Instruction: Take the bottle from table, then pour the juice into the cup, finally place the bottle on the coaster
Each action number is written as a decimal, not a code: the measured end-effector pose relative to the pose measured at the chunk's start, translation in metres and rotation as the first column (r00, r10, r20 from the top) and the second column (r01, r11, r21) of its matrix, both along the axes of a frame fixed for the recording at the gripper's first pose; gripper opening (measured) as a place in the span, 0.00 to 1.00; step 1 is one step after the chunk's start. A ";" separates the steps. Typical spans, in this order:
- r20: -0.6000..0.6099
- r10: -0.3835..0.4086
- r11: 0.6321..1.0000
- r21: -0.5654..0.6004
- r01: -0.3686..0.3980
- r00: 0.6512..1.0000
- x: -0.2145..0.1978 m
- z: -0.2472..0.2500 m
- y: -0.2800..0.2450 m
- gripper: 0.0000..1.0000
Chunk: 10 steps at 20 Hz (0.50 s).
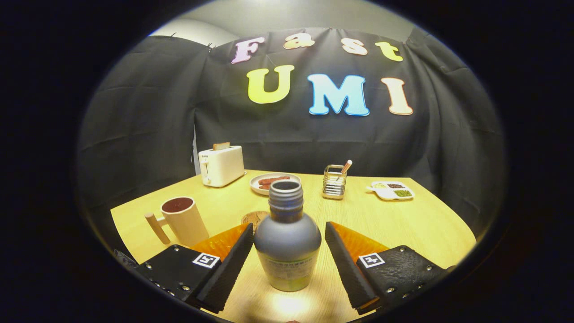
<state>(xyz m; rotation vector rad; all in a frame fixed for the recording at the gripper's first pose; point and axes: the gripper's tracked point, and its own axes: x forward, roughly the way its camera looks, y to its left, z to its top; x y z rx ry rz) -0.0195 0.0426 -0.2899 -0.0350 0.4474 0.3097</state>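
while the bottle (287, 242) stands upright, fingers (228, 260) flank it — spread, untouching.

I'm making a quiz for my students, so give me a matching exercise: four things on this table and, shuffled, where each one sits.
Things:
1. bottle
2. cup
3. toaster
4. coaster

Places:
A. far back on the table, bread in its slot
B. between the open hand-held gripper fingers, untouched
C. just behind the bottle, partly hidden
D. beyond the left finger, wooden handle

Pairs: 1-B, 2-D, 3-A, 4-C
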 end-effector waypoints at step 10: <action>-0.088 0.013 0.999 -0.034 -0.016 0.996 -0.013 -0.040 -0.005 0.98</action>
